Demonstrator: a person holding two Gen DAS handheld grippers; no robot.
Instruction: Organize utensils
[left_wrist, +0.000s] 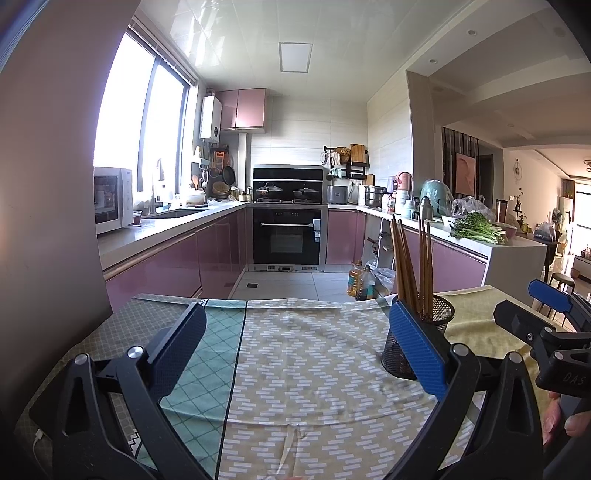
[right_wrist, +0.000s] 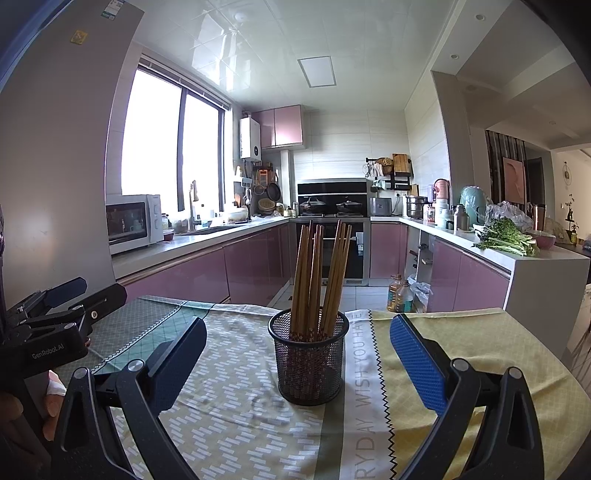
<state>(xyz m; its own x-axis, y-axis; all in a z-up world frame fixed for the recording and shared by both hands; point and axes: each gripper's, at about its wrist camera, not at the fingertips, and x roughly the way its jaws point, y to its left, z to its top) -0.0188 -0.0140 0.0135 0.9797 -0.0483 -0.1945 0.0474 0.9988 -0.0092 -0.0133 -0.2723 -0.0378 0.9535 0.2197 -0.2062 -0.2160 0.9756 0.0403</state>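
Observation:
A black mesh holder (right_wrist: 309, 356) stands upright on the patterned tablecloth (right_wrist: 229, 380), with several brown chopsticks (right_wrist: 317, 273) standing in it. My right gripper (right_wrist: 297, 354) is open and empty, its jaws wide apart on either side of the holder and nearer to me, not touching it. My left gripper (left_wrist: 295, 343) is open and empty over bare cloth. In the left wrist view the holder (left_wrist: 439, 325) and chopsticks (left_wrist: 410, 266) stand just behind the blue right fingertip (left_wrist: 417, 347). The right gripper shows at that view's right edge (left_wrist: 532, 314); the left gripper shows at the right wrist view's left edge (right_wrist: 74, 299).
The table's far edge (left_wrist: 280, 303) drops to the kitchen floor. Oil bottles (right_wrist: 399, 295) stand on the floor beyond. Pink cabinets, an oven (left_wrist: 287, 236), a microwave (right_wrist: 135, 223) and a counter with greens (right_wrist: 506, 240) lie further off.

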